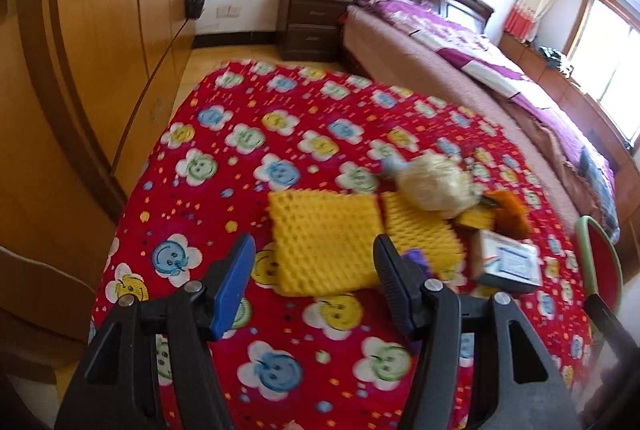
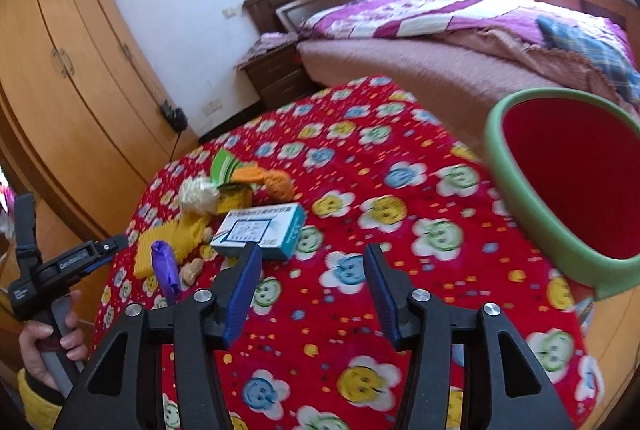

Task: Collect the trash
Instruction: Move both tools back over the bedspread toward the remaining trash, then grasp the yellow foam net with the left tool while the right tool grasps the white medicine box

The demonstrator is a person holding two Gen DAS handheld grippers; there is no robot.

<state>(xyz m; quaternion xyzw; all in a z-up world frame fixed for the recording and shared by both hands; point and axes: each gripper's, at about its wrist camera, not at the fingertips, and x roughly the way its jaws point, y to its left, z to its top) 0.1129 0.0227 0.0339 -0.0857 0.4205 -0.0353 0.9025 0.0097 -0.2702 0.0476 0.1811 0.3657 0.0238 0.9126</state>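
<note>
Progress: task appeared barely begun; the red inside of the green-rimmed bin [image 2: 516, 166] showed no trash in the part visible, though its bottom was out of view.
Trash: pile lay on the red smiley-flower tablecloth [image 2: 360, 190], all of it apparently left to collect.
Foam: 2 yellow foam sheets [image 1: 324, 238] lay side by side at the near edge of the pile.
Box: white-and-teal carton [image 2: 264, 230] lay flat, just right of the foam in the left wrist view.
Other scraps: crumpled pale plastic bag [image 1: 436, 186], orange netting [image 2: 276, 182], green striped wrapper [image 2: 224, 162], purple scrap [image 2: 164, 262] and peanut shells [image 2: 192, 268] clustered together.
Bin position: at the far right of the table, well apart from the pile.
Left gripper [image 1: 316, 262]: released, jaws spread wide, empty, hovering near the foam.
Right gripper [image 2: 312, 270]: released, jaws apart, empty, with the carton just beyond its left finger.
Remaining: every piece, judged from this, needed carrying right to the bin.
</note>
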